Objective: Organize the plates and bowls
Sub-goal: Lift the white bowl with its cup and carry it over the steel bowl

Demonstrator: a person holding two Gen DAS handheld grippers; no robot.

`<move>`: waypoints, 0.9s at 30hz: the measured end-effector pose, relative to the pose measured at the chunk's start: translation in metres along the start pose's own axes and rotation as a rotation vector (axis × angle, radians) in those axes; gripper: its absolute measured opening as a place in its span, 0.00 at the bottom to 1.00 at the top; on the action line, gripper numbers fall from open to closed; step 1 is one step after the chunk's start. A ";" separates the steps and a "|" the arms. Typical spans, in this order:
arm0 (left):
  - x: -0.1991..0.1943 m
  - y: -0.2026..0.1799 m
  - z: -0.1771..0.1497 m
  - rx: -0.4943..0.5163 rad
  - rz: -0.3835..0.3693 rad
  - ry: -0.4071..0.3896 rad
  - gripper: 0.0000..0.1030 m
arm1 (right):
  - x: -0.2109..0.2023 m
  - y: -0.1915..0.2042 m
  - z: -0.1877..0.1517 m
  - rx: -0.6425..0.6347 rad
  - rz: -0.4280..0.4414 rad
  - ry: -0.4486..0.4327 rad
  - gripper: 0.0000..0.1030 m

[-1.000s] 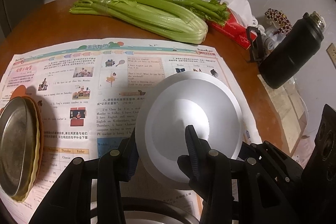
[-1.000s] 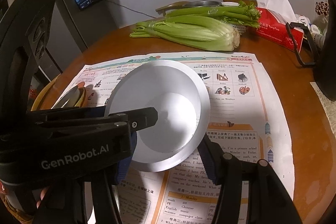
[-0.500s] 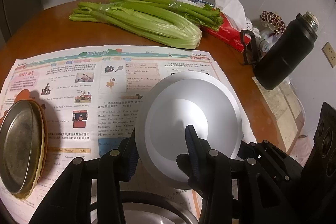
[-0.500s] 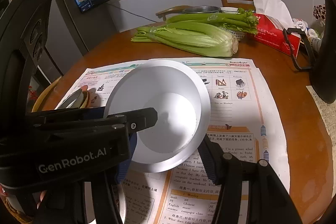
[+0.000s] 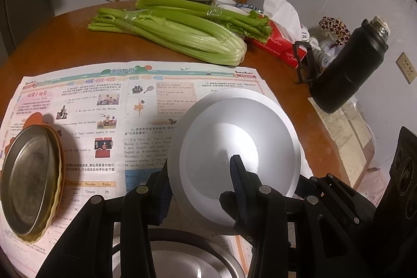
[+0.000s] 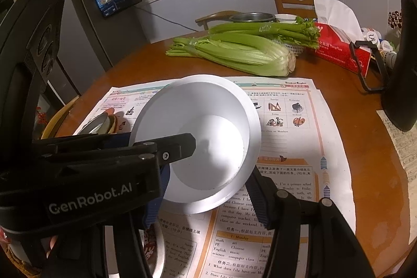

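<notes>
1. Left gripper [image 5: 200, 189] is clamped on the white bowl [image 5: 234, 147]'s near rim; right gripper [image 6: 206, 189] pinches the same bowl, aloft above the newspaper [image 5: 104, 106].
2. I'd level it before lowering.
3. Plate stack [image 5: 28, 181] sits left; the metal bowl [image 5: 182, 259] below me looks the likelier nest.

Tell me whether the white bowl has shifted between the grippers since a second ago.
No. The white bowl sits at the same spot against the left gripper; only the newspaper behind drifts slightly.

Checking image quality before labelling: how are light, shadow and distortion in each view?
Left wrist: dim warm light, fisheye bends the table edge, white bowl shadowed. Right wrist: bowl brightly lit, the left gripper casting a shadow inside it; corners vignetted.
</notes>
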State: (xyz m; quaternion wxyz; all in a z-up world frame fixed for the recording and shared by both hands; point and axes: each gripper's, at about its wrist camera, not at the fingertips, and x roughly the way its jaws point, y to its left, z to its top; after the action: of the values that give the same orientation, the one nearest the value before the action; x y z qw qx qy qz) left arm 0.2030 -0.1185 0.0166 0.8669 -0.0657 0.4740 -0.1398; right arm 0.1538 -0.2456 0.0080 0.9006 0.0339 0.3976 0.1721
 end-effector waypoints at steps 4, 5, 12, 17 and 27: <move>-0.007 -0.001 -0.001 0.003 -0.001 -0.010 0.41 | -0.006 0.003 0.000 -0.008 -0.001 -0.009 0.57; -0.009 -0.001 -0.001 0.001 -0.001 -0.013 0.41 | -0.007 0.004 0.000 -0.010 -0.001 -0.012 0.57; -0.028 -0.001 -0.004 0.004 -0.003 -0.043 0.41 | -0.022 0.014 0.002 -0.025 0.000 -0.035 0.57; -0.042 -0.001 -0.005 0.004 0.000 -0.064 0.41 | -0.032 0.023 0.003 -0.037 0.001 -0.053 0.57; -0.069 -0.001 -0.012 0.006 0.002 -0.103 0.41 | -0.053 0.037 0.004 -0.064 0.011 -0.085 0.57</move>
State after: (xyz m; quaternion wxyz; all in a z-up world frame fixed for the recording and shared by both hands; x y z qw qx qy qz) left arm 0.1575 -0.0983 0.0662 0.8905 -0.0696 0.4282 -0.1368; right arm 0.1129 -0.2287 0.0549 0.9165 0.0146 0.3530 0.1879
